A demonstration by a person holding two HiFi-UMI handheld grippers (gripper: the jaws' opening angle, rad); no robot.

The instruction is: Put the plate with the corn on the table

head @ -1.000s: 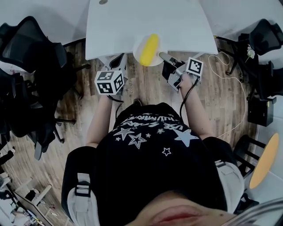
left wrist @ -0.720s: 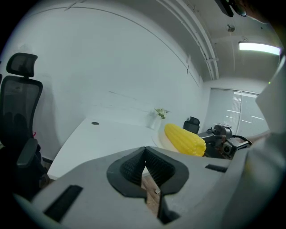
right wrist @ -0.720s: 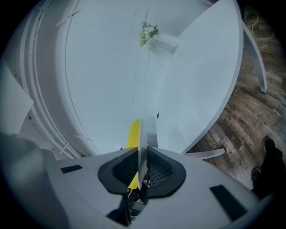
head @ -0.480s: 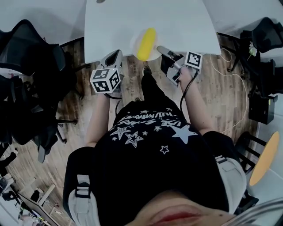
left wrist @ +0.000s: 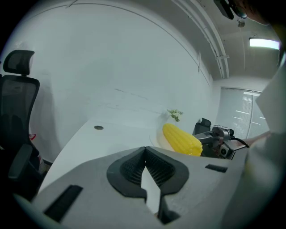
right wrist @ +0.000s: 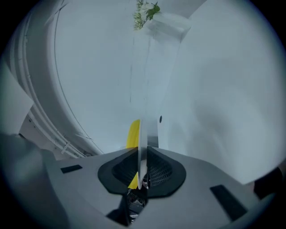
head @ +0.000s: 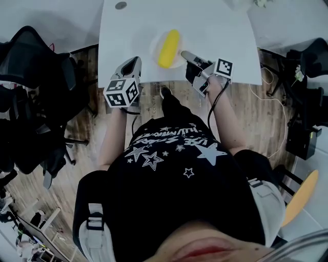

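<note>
**Plate held by one rim near the table's edge: tipping is the worry**

From the head view, the plate [head: 156, 50] sits over the near part of the white table [head: 215, 25], with the corn [head: 169, 47] lying lengthwise across it. My right gripper [head: 187, 55] has the plate by its near right rim. My left gripper [head: 133, 62] is off to the left, near the table's front edge and apart from the plate. I cannot tell from up here whether the plate's base is touching the tabletop. If I let go while it is in the air, it could drop and the corn could bounce out. The plate is also close to the front edge, so a release here might leave it overhanging the wooden floor [head: 154, 100].

In the left gripper view the jaws are together with nothing between them, so this hand gives no support. The corn [left wrist: 181, 139] rides high and loose on the plate. I judge that any tilt would set it rolling toward the lower side.

In the right gripper view the jaws are clamped on the plate's rim [right wrist: 147, 134], seen edge-on, with the corn [right wrist: 133, 132] just behind the left jaw. All the weight hangs off that one thin pinch. The rim could pivot or slip in the pads if I move sharply. Pushing too far forward, I think, could bring the plate toward the sprig of greenery [right wrist: 145, 11] at the far end.
</note>
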